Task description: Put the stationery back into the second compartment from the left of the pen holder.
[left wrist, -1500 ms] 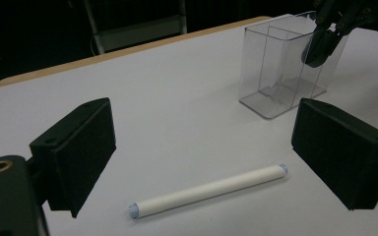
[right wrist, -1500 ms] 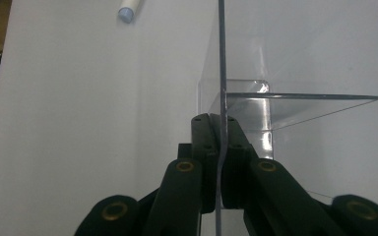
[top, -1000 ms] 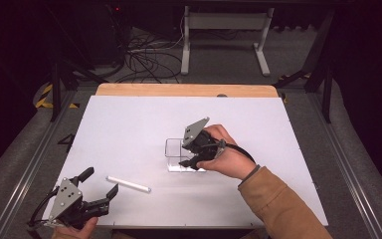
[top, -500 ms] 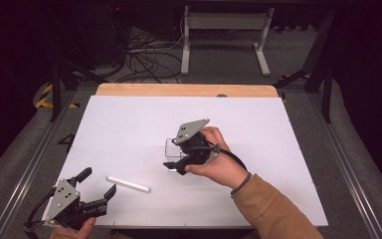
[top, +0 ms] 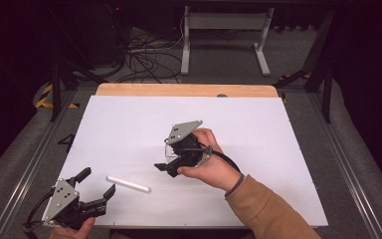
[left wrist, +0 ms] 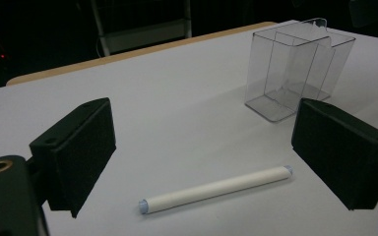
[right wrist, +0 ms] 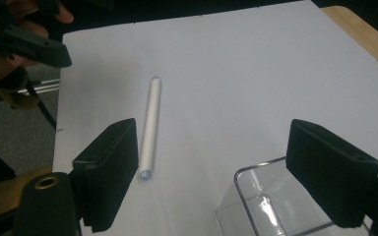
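A white tube (top: 128, 184) lies flat on the white table (top: 258, 124) near its front left. My left gripper (top: 97, 182) is open just left of the tube; in the left gripper view the tube (left wrist: 215, 189) lies between and a little beyond the spread jaws. A clear plastic box (left wrist: 295, 69) stands upright farther off. My right gripper (top: 166, 162) hovers open over that box (top: 168, 147), which it mostly hides in the high view. In the right gripper view the box's rim (right wrist: 275, 201) sits by the right jaw, and the tube (right wrist: 150, 128) lies past the left jaw.
A wooden strip (top: 184, 90) borders the table's far edge. Beyond it are dark floor, cables and a metal stand (top: 224, 35). The person's brown sleeve (top: 268, 209) crosses the front right of the table. The left gripper (right wrist: 29, 44) shows far off in the right gripper view.
The right gripper has shifted left and tilted over the clear box, jaws pointing toward the tube. The left gripper has barely moved. The tube lies where it was.
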Motion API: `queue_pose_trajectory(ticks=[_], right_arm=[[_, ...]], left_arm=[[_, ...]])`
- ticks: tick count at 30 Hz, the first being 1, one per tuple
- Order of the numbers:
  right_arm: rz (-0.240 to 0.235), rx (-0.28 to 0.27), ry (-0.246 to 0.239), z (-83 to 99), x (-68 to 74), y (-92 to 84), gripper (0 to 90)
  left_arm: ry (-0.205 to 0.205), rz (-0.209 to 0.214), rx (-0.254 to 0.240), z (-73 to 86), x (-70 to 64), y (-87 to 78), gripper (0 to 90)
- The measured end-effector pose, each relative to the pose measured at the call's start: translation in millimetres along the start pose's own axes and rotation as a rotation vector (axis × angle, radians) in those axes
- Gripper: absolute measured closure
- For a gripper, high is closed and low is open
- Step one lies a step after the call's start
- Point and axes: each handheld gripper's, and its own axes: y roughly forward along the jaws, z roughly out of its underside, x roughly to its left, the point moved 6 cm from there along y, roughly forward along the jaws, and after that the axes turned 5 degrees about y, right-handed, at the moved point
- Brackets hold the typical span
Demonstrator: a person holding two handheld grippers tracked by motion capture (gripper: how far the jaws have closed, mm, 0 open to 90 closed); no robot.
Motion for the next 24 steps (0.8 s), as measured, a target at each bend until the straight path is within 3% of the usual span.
queue_pose_trajectory(ticks=[2, 8, 11, 14, 24], right_arm=[[0.009, -0.024, 0.027, -2.7, 3.0, 4.0, 21.5], [0.015, -0.028, 0.023, -6.5, 10.1, 10.5, 28.3], [0.022, -0.036, 0.048, -9.0, 14.3, 15.8, 31.5], [0.008, -0.021, 0.047, -9.3, 18.6, 22.3, 38.3], [0.017, 0.024, 0.030, -7.8, 29.0, 50.4, 39.7]], left_arm=[[0.001, -0.003, -0.001, -0.1, 0.0, -0.2, 10.4], [-0.005, -0.011, -0.007, 0.1, 1.3, -2.4, 10.4], [-0.008, -0.015, -0.006, 0.4, 1.6, -3.1, 10.4], [-0.017, -0.013, -0.008, 0.6, 1.6, -1.9, 10.4], [-0.014, -0.011, -0.009, 0.9, 2.7, -3.2, 10.4]])
